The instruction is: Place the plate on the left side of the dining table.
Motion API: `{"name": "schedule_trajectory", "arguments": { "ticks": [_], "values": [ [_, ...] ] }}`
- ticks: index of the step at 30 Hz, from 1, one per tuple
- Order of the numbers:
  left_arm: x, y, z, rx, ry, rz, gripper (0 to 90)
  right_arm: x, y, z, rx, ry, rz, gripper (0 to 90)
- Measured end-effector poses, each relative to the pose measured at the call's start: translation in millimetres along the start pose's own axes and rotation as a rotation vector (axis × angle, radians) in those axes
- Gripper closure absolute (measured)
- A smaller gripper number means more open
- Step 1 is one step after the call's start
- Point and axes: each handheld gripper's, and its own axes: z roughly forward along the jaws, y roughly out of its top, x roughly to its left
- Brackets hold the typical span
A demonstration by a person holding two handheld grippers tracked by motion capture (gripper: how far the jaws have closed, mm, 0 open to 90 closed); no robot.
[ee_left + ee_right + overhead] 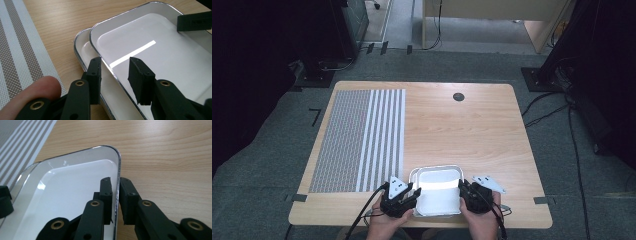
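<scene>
Two trays at the near edge, one rim in each gripper

We see two white trays stacked near the table's (472,125) front edge, the top tray (439,192) shifted so the lower tray (83,47) peeks out at its left. The lower tray is mostly covered; we can make out just one rim and a corner. Our hands hide the trays' near ends in the high view, and the table edge cuts off our forearms. The right gripper (115,192) pinches the top tray's right rim, pads tight against the metal edge. The left gripper (115,72) straddles the top tray's left rim with its jaws spread; neither pad presses on it. A striped mat (362,137) lies left of the trays. A glare stripe crosses the top tray. We find no writing or labels anywhere
</scene>
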Motion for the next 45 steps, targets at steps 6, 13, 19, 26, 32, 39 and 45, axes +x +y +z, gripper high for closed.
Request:
{"name": "schedule_trajectory", "arguments": {
  "ticks": [6,13,19,26,32,39,45],
  "values": [
    [-4.2,-1.7,2.3,0.011,-0.005,0.002,62.8,-2.8,1.6,-0.5,0.014,0.005,0.108,88.8],
    [-6.6,-1.7,2.6,0.02,-0.01,-0.009,61.5,-8.9,0.4,-1.4,0.007,0.019,0.177,89.2],
    [-8.9,-1.6,3.1,0.049,-0.043,-0.051,60.4,-10.7,-0.7,-2.1,-0.002,0.017,0.207,88.9],
    [-11.5,-1.6,5.7,0.067,-0.017,-0.071,66.4,-12.2,-1.9,-1.6,-0.008,0.024,0.214,88.1],
    [-10.3,4.5,3.7,0.074,0.004,-0.075,71.4,-16.1,0.5,-3.9,0.007,0.072,0.265,87.3],
    [-3.7,16.5,-5.5,0.067,0.024,-0.091,73.6,-11.1,9.4,-2.0,0.023,0.094,0.279,87.8],
    [4.6,23.4,-13.2,0.053,0.042,-0.084,74.0,1.6,17.4,0.4,0.022,0.096,0.258,88.5]
  ]
}}
